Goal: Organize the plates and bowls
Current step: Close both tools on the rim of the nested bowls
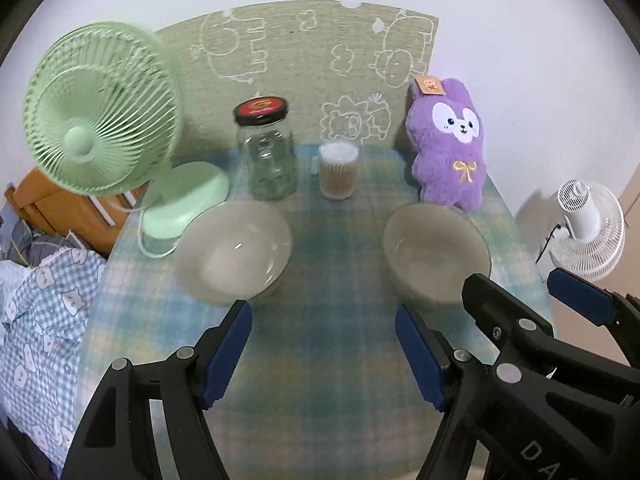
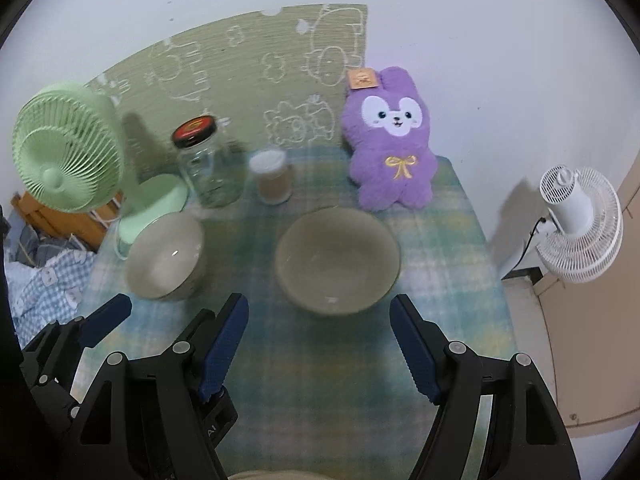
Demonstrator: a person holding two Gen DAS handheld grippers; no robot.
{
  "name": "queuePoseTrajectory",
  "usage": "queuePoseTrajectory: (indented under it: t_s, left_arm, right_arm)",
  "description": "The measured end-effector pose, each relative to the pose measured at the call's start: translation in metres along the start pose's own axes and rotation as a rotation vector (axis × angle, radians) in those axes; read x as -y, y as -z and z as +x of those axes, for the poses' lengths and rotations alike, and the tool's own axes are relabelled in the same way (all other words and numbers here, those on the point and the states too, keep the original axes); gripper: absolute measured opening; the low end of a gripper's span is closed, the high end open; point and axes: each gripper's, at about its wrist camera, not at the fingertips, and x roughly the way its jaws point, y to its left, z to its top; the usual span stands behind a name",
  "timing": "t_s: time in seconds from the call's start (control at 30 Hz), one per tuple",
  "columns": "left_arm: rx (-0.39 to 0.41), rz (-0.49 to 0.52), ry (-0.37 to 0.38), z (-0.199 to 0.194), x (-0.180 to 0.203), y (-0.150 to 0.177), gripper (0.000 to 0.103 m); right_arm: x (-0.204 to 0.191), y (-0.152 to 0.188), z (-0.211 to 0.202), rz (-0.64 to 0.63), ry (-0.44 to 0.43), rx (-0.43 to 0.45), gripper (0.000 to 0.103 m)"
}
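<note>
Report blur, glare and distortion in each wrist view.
Left wrist view: motion blur smears the green fan and both bowls; small glints inside the left one. Right wrist view: softer blur, sharper purple plush. Both: fisheye bending, dark corners.

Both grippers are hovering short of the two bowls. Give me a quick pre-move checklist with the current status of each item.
1. Left gripper open, nothing between its fingers: ok.
2. Right gripper open and empty: ok.
3. Left bowl upright and empty: ok.
4. Right bowl upright and empty: ok.
5. Bowls apart, tablecloth bare in front of them: ok.
6. Green fan base clear of left bowl: cannot tell, they look very close.
</note>
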Motion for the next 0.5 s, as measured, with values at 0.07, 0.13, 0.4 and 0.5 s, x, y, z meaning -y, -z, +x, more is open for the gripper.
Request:
queuePoseTrajectory:
  t_s: [0.07, 0.13, 0.4, 0.5]
  left_arm:
    - [0.002, 0.002, -0.004, 0.01, 0.01, -0.007, 0.075]
    - [-0.002, 0.007, -0.011, 0.02, 0.017, -0.012, 0.075]
    - [-0.024, 0.004, -0.006, 0.06, 0.038, -0.034, 0.067]
    - [-0.035, 0.007, -0.022, 0.076, 0.044, -0.039, 0.066]
  right_arm:
    - [0.01, -0.006, 0.009, 0.001, 0.002, -0.003, 0.076]
    - [0.019, -0.013, 0.02, -0.003, 0.005, -0.01, 0.076]
    - [0.049, -0.029, 0.062, 0.059, -0.019, -0.022, 0.076]
    - [0.058, -0.031, 0.076, 0.071, -0.015, -0.031, 0.075]
